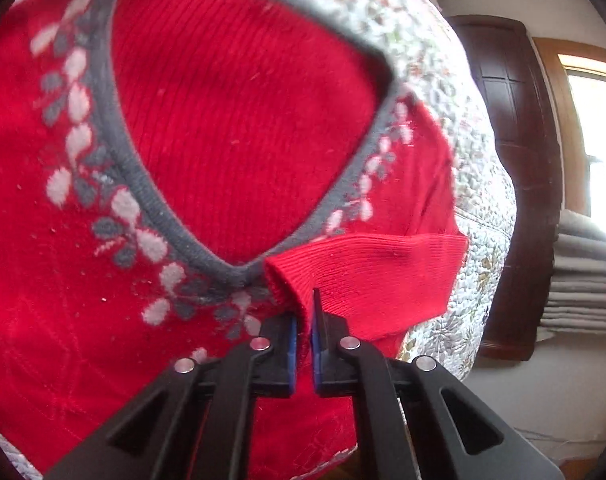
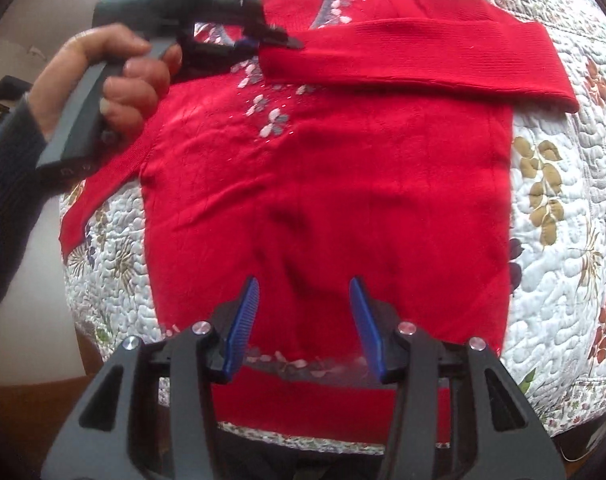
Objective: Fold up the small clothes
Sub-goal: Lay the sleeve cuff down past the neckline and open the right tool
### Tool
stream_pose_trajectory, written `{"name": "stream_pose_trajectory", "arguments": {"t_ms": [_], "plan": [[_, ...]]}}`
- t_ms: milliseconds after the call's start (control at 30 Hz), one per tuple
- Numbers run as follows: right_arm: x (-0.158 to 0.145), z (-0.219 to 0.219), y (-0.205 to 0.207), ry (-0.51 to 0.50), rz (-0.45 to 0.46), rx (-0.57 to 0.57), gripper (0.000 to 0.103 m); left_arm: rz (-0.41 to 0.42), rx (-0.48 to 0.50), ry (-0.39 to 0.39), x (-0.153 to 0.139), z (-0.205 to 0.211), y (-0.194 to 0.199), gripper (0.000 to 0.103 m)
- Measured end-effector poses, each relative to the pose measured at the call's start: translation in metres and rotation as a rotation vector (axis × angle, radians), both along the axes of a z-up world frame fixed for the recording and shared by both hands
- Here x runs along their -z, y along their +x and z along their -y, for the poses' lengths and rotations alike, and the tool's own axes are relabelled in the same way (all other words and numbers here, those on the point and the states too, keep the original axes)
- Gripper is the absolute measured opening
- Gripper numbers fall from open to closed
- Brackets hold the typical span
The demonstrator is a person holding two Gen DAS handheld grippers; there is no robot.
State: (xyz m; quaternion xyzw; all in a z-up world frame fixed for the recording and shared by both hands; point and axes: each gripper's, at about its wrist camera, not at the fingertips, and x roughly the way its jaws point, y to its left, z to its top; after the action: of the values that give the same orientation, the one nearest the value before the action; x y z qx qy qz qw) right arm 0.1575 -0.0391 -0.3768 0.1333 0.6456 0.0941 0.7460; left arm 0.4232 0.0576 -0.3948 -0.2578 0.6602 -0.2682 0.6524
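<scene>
A small red knit sweater (image 2: 343, 184) with a grey V-neck trim (image 1: 115, 152) and white-and-grey flower pattern lies flat on a quilted bedspread (image 2: 551, 240). Its right sleeve (image 2: 423, 56) is folded across the chest. My left gripper (image 1: 303, 320) is shut on the cuff (image 1: 295, 280) of that sleeve, just below the neckline; the right wrist view shows it (image 2: 279, 42) held by a hand (image 2: 119, 76). My right gripper (image 2: 305, 292) hovers open above the sweater's lower body, near the hem, with nothing between its blue pads (image 2: 245, 320). The left sleeve (image 2: 99, 196) lies stretched out to the side.
The floral quilt (image 1: 475, 208) covers a bed that ends at the right in the left wrist view. Beyond it stand a dark wooden door (image 1: 511, 160), a bright window (image 1: 595, 140) and stacked grey blankets (image 1: 583, 280). A dark sleeve (image 2: 7, 200) enters from the left.
</scene>
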Motion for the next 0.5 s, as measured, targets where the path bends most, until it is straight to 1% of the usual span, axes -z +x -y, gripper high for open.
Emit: {"name": "stream_pose_trajectory", "arguments": {"t_ms": [100,200,300,400,500], "plan": [[-0.002,-0.008,-0.003,0.012,-0.005,-0.013,0.047,0.080,0.035,-0.012,-0.039,-0.001,-0.001,0.005],[-0.004,-0.015,-0.004,0.025,-0.011,-0.013,0.047,0.177,0.055,-0.014,-0.080,-0.013,-0.001,0.005],[-0.007,-0.020,-0.003,0.034,-0.008,-0.016,0.047,0.247,0.058,-0.008,-0.114,-0.038,-0.001,0.005],[-0.010,-0.025,-0.002,0.037,-0.004,-0.024,0.047,0.270,0.043,0.007,-0.128,-0.074,0.000,0.005],[-0.011,-0.031,0.000,0.040,-0.006,-0.035,0.047,0.270,0.018,0.028,-0.126,-0.108,-0.001,0.005]]}}
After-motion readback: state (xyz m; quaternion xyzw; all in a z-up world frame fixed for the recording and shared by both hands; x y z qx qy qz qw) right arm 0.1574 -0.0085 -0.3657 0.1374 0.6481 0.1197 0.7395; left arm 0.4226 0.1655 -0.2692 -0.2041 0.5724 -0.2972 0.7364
